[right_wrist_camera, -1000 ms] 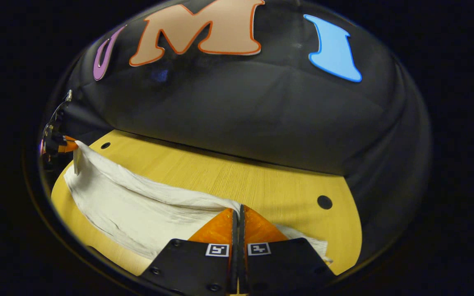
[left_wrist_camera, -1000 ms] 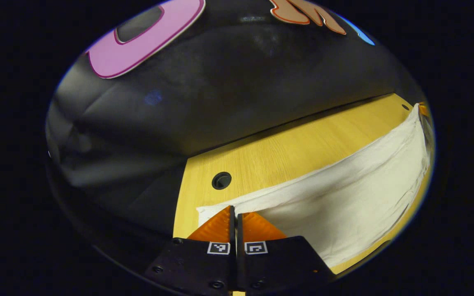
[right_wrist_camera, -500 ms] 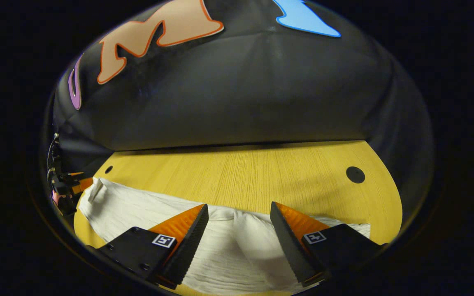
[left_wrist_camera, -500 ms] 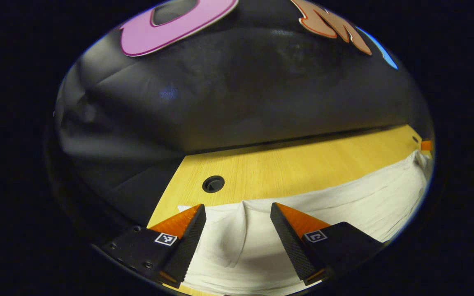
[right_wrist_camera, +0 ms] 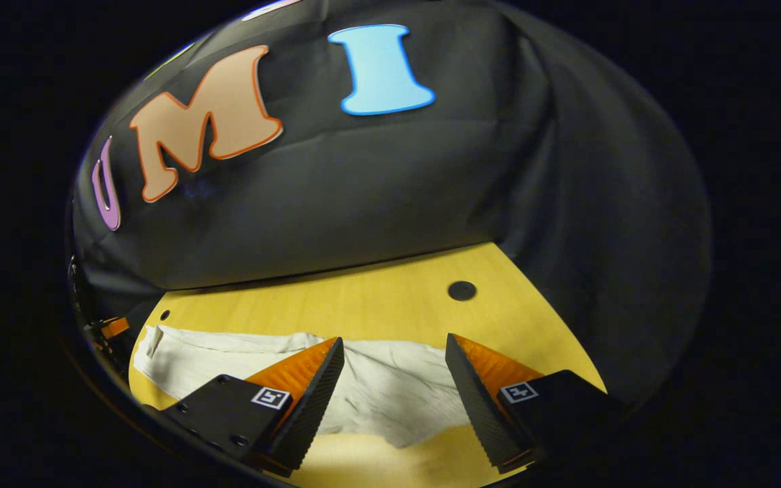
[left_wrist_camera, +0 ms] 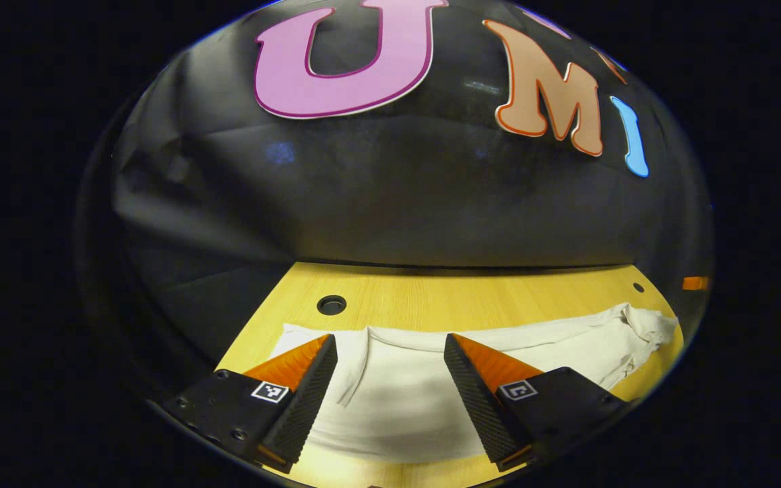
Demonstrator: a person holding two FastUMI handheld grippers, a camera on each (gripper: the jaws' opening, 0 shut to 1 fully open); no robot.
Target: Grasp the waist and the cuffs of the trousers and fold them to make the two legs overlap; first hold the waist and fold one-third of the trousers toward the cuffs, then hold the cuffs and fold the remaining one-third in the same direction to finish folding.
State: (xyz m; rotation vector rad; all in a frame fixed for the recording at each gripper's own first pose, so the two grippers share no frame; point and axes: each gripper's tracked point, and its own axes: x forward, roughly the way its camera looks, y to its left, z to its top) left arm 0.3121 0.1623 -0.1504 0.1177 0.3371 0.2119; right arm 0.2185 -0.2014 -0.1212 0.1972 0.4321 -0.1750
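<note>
White trousers (left_wrist_camera: pixel 424 386) lie flat in a long band across the wooden table (left_wrist_camera: pixel 472 301), one end bunched at the far right (left_wrist_camera: pixel 641 332). My left gripper (left_wrist_camera: pixel 390 352) hovers open over one end of the band, touching nothing. In the right gripper view the trousers (right_wrist_camera: pixel 390 386) stretch leftward to their far end (right_wrist_camera: pixel 153 342), and my right gripper (right_wrist_camera: pixel 394 352) stands open above the near end, with only cloth showing in the gap. The left gripper (right_wrist_camera: pixel 109 329) shows small at the far left edge, by the trousers' far end.
The table has round holes near its corners (left_wrist_camera: pixel 331 304) (right_wrist_camera: pixel 462 291) (left_wrist_camera: pixel 638 287). Black booth cloth rises right behind the table's far edge (right_wrist_camera: pixel 336 268). Bare wood runs between the trousers and that edge.
One second ago both grippers were shut on the trousers' lifted edge. They opened and let go; the cloth now lies flat, and both grippers have pulled back and tilted up.
</note>
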